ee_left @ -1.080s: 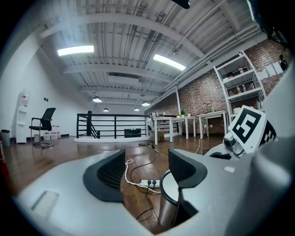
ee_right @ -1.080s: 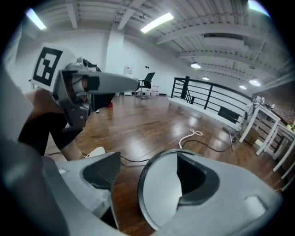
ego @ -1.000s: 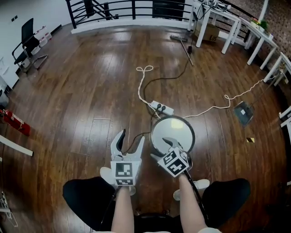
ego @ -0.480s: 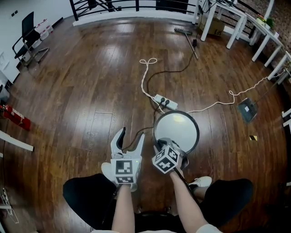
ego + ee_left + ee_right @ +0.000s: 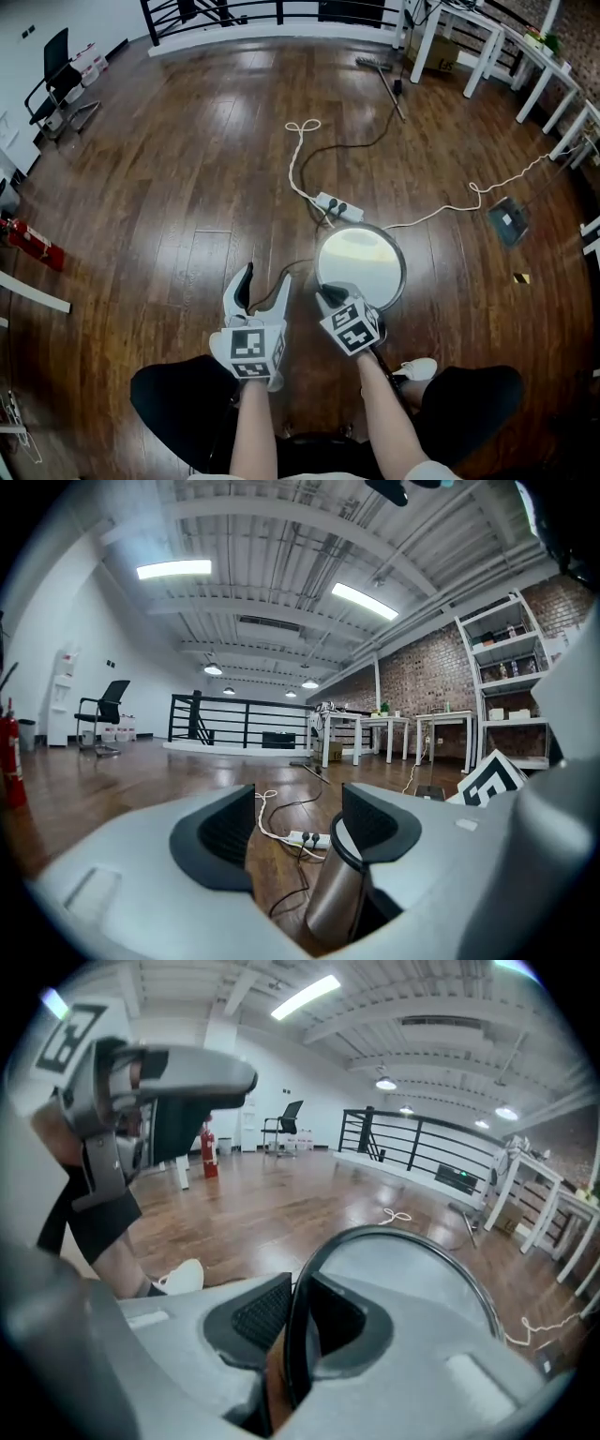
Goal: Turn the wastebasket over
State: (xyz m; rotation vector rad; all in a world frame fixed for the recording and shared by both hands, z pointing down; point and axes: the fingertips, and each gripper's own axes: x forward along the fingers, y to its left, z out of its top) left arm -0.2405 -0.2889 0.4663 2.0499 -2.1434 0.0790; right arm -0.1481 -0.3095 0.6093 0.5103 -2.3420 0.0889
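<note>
Wastebasket (image 5: 361, 261) upright on wood floor (image 5: 187, 187), open mouth up, just beside power strip (image 5: 336, 206) (white cord (image 5: 296, 164) loops away across boards). Right gripper (image 5: 328, 298) at near edge of basket. Its jaws have just been closing and now pinch black rim, one pad inside, one outside. Left gripper (image 5: 265, 281) just left of basket, not touching it, jaws wide apart, nothing gripped.
</note>
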